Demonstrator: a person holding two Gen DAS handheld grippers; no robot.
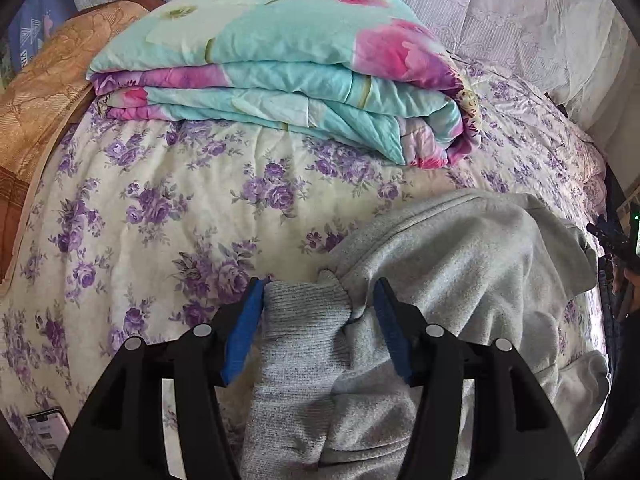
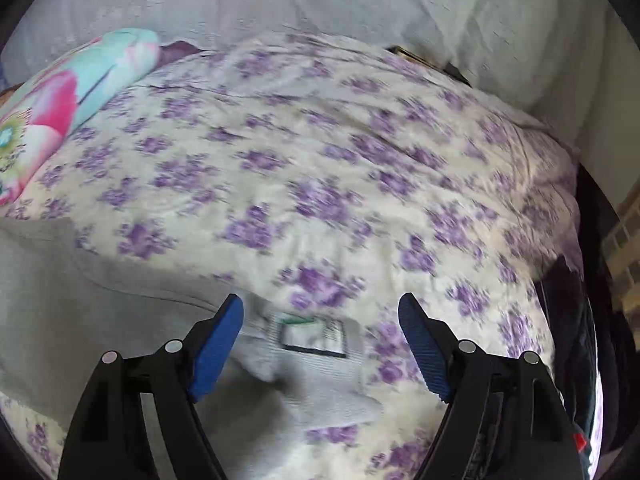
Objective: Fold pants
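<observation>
Grey sweatpants (image 1: 452, 280) lie rumpled on a bed with a purple-flowered cover (image 1: 160, 208). In the left wrist view my left gripper (image 1: 320, 300) is open, its blue pads either side of a ribbed grey cuff (image 1: 304, 320), with the bunched pants to the right. In the right wrist view, which is blurred, my right gripper (image 2: 320, 312) is open over the ribbed waistband and its sewn label (image 2: 314, 332). The rest of the pants (image 2: 80, 280) spreads to the left.
A folded turquoise and pink quilt (image 1: 280, 72) lies at the back of the bed, also at the left in the right wrist view (image 2: 68, 100). A phone (image 1: 48, 432) lies at the bed's near left. White lace curtain (image 1: 500, 8) hangs behind. The bed's right edge (image 2: 560, 208) drops off.
</observation>
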